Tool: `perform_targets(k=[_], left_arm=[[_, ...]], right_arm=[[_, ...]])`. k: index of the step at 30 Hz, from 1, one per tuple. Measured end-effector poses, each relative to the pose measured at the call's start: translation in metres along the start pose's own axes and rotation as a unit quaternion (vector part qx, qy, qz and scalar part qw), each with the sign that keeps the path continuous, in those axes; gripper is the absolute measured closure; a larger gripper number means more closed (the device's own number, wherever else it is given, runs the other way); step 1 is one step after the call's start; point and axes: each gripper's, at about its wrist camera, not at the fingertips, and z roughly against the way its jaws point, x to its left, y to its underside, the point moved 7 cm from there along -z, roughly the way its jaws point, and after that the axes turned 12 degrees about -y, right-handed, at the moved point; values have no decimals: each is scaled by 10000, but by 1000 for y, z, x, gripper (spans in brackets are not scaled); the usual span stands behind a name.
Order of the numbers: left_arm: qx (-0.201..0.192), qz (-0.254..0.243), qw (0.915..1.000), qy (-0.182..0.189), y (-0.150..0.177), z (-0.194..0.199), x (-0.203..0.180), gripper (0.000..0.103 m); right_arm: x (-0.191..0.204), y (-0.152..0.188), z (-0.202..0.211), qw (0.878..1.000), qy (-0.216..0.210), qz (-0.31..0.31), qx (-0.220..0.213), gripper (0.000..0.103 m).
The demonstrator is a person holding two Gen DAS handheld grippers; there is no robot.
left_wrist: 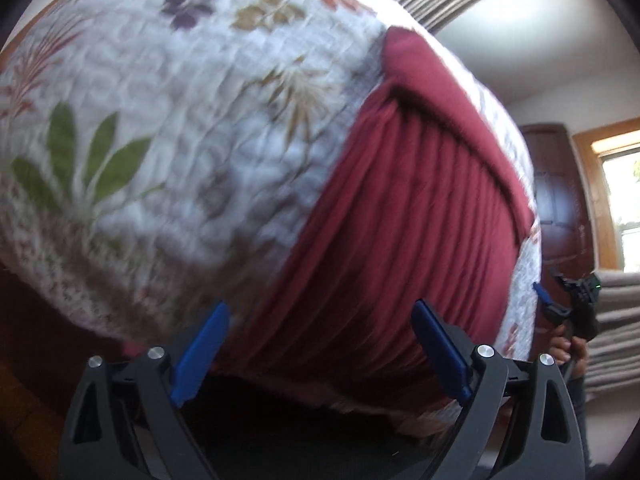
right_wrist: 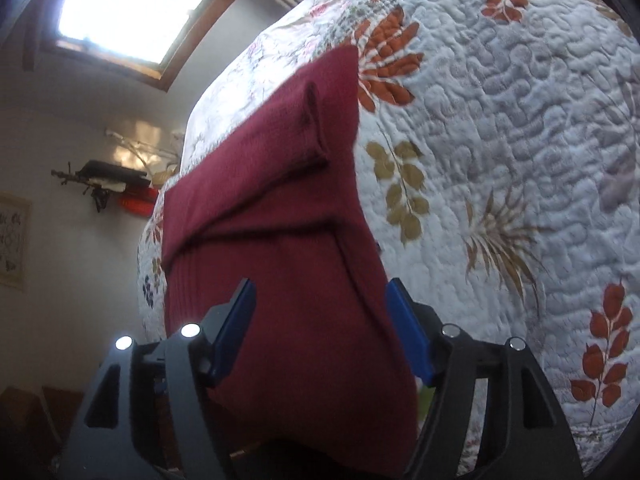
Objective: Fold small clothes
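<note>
A dark red ribbed garment (left_wrist: pixel 404 216) lies flat on a white quilt with leaf prints (left_wrist: pixel 168 92), its sides folded inward. My left gripper (left_wrist: pixel 320 344) stands open at the garment's near edge, blue pads spread wide, nothing between them. The right wrist view shows the same red garment (right_wrist: pixel 280 240) from its other end, with folds across it. There my right gripper (right_wrist: pixel 320 324) is open, the cloth's near edge running between and under the spread pads without being pinched. My right gripper (left_wrist: pixel 556 304) and the hand holding it also show at the far right of the left wrist view.
The quilt (right_wrist: pixel 500 140) covers a bed that fills most of both views. A dark wooden door (left_wrist: pixel 560 200) and a bright window (left_wrist: pixel 624 208) lie beyond the bed. Another window (right_wrist: pixel 128 4), a framed picture (right_wrist: pixel 12 240) and a wall shelf (right_wrist: pixel 108 180) sit on the other side.
</note>
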Motion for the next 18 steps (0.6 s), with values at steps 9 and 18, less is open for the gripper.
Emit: perform_targets(k=[9, 18], left_arm=[[581, -814, 9950, 39, 46, -68, 15, 9], [800, -1097, 9905, 200, 44, -107, 31, 15]], right_arm=[[-75, 156, 24, 9964, 281, -745, 281, 33], [-102, 249, -1, 9881, 489, -1389, 449, 33]])
